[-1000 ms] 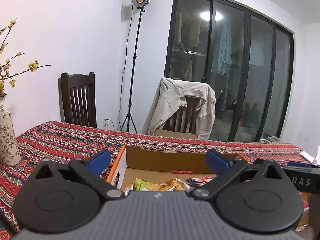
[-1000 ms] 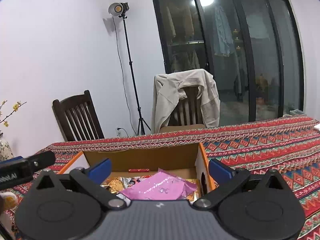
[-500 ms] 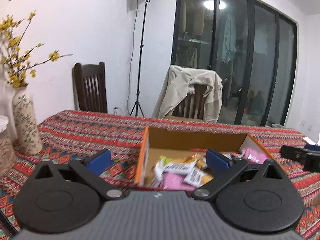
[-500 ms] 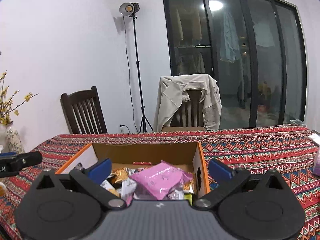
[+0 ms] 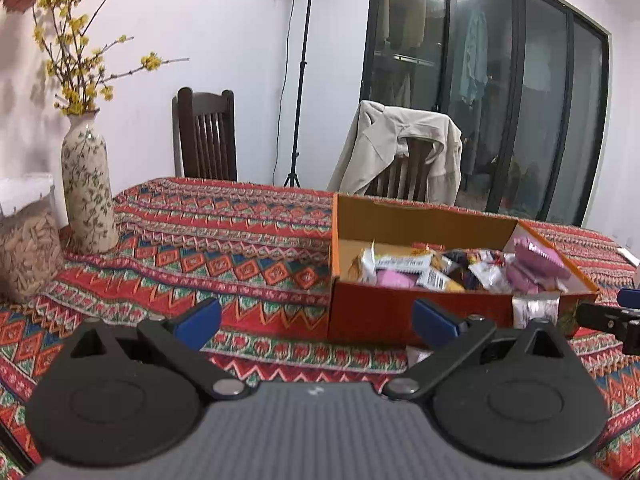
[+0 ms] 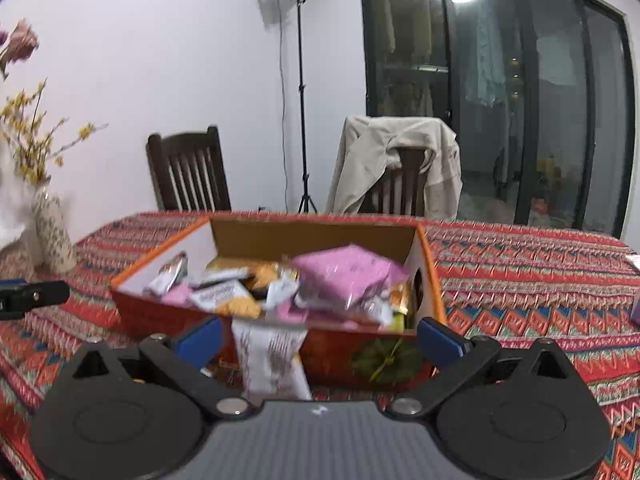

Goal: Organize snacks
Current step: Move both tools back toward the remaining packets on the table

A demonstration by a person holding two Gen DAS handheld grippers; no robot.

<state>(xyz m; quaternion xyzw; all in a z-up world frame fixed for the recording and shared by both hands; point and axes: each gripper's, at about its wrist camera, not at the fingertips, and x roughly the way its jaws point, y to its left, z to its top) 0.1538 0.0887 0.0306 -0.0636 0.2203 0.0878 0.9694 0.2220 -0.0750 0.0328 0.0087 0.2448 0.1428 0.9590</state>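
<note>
- Pulled back from the box [image 5: 404, 312] over the last second: both cameras earlier looked straight down over its near wall, now sit farther off and higher, with the whole box in view on the tabletop [image 5: 240, 248].
- Swung left as well on the left side: vase [image 5: 86, 184] with yellow twigs now well inside the left wrist view, box shifted to the right of centre.
- Left gripper [image 5: 316, 314] empty, fingers [image 5: 200, 314] spread wide over bare patterned cloth, nothing between them.
- Right gripper [image 6: 318, 334] likewise spread wide, fingers [image 6: 440, 338] clear of any packet; tip of the other gripper just visible at the far left edge of that view.
- Snacks [image 6: 288, 288] heaped inside the box, a large pink bag [image 6: 348, 274] on top toward its right end, smaller white and orange packets beside it.
- One white packet [image 6: 272, 356] hanging over the near wall of the box, lower end down near the tabletop, blurred in the right wrist view.
- Probably a retreat after a drop into the box, so most of the sorting looks done.
- Likely loose end: the draped packet, not properly inside yet, best nudged or lifted back over the wall.
- Chair draped with a beige jacket [image 5: 400, 152] behind the tabletop, well apart and no hindrance.
</note>
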